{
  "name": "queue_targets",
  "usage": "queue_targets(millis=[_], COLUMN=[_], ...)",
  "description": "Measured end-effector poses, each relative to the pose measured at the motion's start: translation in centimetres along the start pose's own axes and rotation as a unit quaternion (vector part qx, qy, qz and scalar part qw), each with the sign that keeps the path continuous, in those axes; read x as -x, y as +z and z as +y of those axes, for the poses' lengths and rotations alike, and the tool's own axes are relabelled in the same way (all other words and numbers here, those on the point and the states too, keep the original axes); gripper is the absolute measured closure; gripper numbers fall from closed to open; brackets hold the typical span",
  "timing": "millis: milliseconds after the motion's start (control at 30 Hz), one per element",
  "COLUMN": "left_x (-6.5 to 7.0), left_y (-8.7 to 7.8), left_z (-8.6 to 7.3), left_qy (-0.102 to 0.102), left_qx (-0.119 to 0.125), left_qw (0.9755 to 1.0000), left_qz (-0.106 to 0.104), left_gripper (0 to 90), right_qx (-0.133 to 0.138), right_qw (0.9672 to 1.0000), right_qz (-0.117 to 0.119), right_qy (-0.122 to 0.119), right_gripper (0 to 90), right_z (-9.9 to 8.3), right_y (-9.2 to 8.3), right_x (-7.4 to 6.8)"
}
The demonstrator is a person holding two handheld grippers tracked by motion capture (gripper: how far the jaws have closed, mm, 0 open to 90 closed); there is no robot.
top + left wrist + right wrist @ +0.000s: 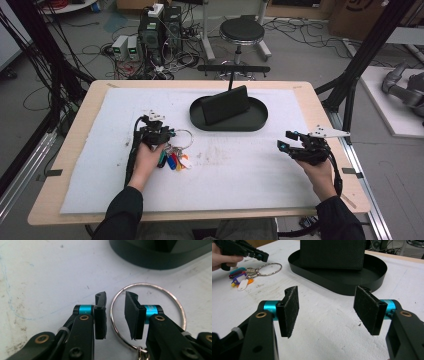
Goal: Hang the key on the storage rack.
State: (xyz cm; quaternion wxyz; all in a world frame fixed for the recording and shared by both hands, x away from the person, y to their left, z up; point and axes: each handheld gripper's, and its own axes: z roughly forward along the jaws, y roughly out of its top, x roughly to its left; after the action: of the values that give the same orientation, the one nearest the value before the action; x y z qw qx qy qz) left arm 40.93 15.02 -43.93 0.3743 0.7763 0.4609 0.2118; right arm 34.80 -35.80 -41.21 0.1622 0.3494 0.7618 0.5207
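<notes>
Between the two black pads of the left gripper (115,315) runs one thin arc of the key ring (147,315); a gap shows on either side of the wire, so the jaws straddle it without pressing yet (a pinch looks like the aim, since wire lying this flat offers little else to take hold of). Beyond that arc the ring is a bright, smooth steel hoop lying flat on the scuffed white mat (240,170), with its bunch of coloured plastic key tags (172,161) fanned out on the side away from the oval tray (260,120). Matte, dark and low-walled, this tray holds an upright, grainy black wallet (226,104). On the tray's other side, the right gripper (289,140) waits with felt-like pads wide apart and empty.
</notes>
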Motion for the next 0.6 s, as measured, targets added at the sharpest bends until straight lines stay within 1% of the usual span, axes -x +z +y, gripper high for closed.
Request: queue_targets(millis=[33, 100, 200, 300, 367, 400, 433, 467, 567, 600], left_x=[-0.03, -0.09, -0.14, 0.12, 0.48, 0.62, 0.62, 0.58, 0.26, 0.18], left_y=[0.13, 0.32, 0.41, 0.42, 0.45, 0.45, 0.46, 0.45, 0.39, 0.33], left_z=[-0.05, -0.2, -0.32, -0.29, -0.28, -0.25, -0.26, -0.28, -0.34, -0.35], left_qy=[0.002, 0.0, 0.0, 0.01, 0.02, 0.027, 0.028, 0.025, 0.007, 0.006], left_qx=[-0.008, -0.019, -0.026, -0.028, -0.029, -0.031, -0.03, -0.029, -0.024, -0.02], left_qw=[1.0, 0.9998, 0.9996, 0.9995, 0.9993, 0.999, 0.999, 0.9991, 0.9996, 0.9997], left_qz=[0.002, 0.007, 0.007, 0.007, 0.013, 0.017, 0.017, 0.017, 0.008, 0.007], left_gripper=[72.5, 73.6, 75.4, 79.9, 84.4, 84.8, 85.0, 85.3, 86.0, 86.1], right_qx=[0.001, 0.001, 0.001, 0.0, 0.0, 0.001, 0.001, 0.001, 0.002, 0.002], right_qw=[1.0, 1.0, 1.0, 1.0, 1.0, 1.0, 1.0, 1.0, 1.0, 1.0], right_qz=[0.0, 0.0, 0.001, 0.001, 0.001, 0.001, 0.001, 0.001, 0.002, 0.001], right_qy=[-0.001, -0.001, -0.001, -0.001, -0.001, -0.001, -0.001, -0.001, -0.002, -0.002], right_gripper=[37.7, 37.7, 37.7, 37.7, 37.8, 37.9, 37.9, 37.9, 37.9, 37.9], right_z=[-0.01, -0.01, -0.01, 0.01, 0.02, 0.02, 0.03, 0.03, 0.03, 0.03], right_y=[0.0, -0.01, 0.0, 0.02, 0.03, 0.03, 0.03, 0.03, 0.05, 0.06], right_x=[0.03, 0.03, 0.03, -0.03, -0.06, -0.06, -0.07, -0.07, -0.06, -0.06])
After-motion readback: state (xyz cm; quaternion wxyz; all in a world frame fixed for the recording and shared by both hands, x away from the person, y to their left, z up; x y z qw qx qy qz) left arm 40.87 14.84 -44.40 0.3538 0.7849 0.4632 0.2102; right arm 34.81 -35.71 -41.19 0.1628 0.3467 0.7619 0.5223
